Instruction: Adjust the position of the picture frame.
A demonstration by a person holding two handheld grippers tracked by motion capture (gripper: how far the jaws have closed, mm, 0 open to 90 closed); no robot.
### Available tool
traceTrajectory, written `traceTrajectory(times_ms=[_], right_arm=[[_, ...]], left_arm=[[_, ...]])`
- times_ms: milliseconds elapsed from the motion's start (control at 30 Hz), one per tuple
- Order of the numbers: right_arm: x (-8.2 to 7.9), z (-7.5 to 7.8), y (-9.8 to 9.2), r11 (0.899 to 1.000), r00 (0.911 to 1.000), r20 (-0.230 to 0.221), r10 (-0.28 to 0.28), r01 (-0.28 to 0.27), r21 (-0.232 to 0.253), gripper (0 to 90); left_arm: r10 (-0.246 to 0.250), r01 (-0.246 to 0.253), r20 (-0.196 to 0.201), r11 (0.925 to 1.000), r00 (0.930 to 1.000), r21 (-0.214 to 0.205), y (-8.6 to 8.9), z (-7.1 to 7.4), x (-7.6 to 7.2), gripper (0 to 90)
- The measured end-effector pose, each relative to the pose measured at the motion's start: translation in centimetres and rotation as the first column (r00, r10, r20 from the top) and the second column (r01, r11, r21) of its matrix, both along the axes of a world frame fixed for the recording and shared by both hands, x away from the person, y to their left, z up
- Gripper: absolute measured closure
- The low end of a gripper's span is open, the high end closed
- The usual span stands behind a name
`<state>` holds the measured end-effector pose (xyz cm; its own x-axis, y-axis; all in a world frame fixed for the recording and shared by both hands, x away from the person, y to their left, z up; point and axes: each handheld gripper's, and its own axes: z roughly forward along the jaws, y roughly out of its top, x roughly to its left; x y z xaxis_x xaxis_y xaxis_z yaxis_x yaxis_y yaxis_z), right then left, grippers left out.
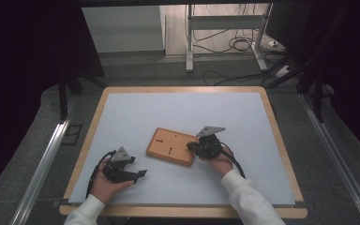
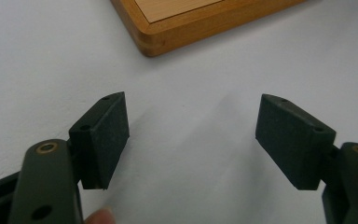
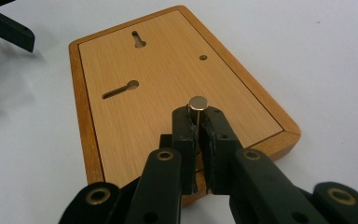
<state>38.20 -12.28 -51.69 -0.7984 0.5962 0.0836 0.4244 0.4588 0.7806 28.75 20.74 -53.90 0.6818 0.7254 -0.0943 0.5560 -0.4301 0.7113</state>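
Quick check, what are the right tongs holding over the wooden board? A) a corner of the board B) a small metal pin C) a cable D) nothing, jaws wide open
B: in the right gripper view the right tongs are shut on a small metal pin, its round head sticking up between the jaws, above the wooden board.

A rectangular tabletop (image 1: 122, 112) with a light wooden rim carries a pale grey mat over nearly its whole surface. A flat rectangular wooden board (image 1: 171, 146) with two keyhole slots lies directly on the mat, slightly right of frame centre, turned at an angle.
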Motion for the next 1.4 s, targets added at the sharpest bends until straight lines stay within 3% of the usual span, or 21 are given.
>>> traceTrajectory(times_ms=[333,433,633,767,900,967,1033,1067,1200,1400], right_arm=[[-0.3,0.0,0.2,1.0,0.9999,-0.001,0.014,-0.014,0.001,83.5],[-0.3,0.0,0.2,1.0,0.9998,0.004,0.019,-0.019,0.007,77.9],[-0.8,1.9,-1.0,0.998,0.9993,0.024,-0.027,0.025,0.063,49.8],[-1.0,3.4,-0.9,0.995,0.9982,0.04,-0.043,0.04,0.088,44.3],[-0.7,4.5,0.0,0.997,0.9988,0.034,-0.036,0.033,0.073,50.1],[0.1,5.1,1.6,1.0,0.9996,0.027,-0.008,0.008,0.026,63.1],[0.5,5.2,2.2,1.0,0.9998,0.02,0.004,-0.004,0.005,67.0],[1.2,5.3,3.5,1.0,0.9998,0.005,0.02,-0.02,-0.02,74.4],[2.7,5.1,5.9,0.997,0.9987,-0.011,0.05,-0.05,-0.066,86.5],[4.9,3.9,8.5,0.99,0.9979,-0.041,0.051,-0.056,-0.131,89.6]], left_arm=[[-0.002,0.002,0.002,1.0,1.0,0.0,0.0,0.0,0.0,25.2],[-0.001,0.001,0.002,1.0,1.0,0.0,0.0,0.1,0.0,25.2],[-0.002,0.002,0.004,1.0,1.0,-0.003,0.1,0.1,-0.1,25.2],[-0.004,0.004,0.006,1.0,1.0,-0.001,0.0,0.1,-0.1,25.2],[-0.01,0.01,0.006,0.9999,0.9999,0.005,0.0,0.1,-0.1,25.2],[-0.011,0.011,0.009,0.9999,0.9999,0.006,0.0,0.1,-0.1,25.2],[-0.012,0.012,0.009,0.9999,0.9999,0.005,0.0,0.1,-0.1,25.2],[-0.011,0.011,0.007,0.9999,0.9999,0.001,0.1,0.2,-0.1,25.2],[-0.014,0.014,0.005,0.9999,0.9999,0.001,0.1,0.1,-0.1,25.2],[-0.018,0.018,0.007,0.9998,0.9998,-0.001,0.1,0.1,-0.1,25.2]])
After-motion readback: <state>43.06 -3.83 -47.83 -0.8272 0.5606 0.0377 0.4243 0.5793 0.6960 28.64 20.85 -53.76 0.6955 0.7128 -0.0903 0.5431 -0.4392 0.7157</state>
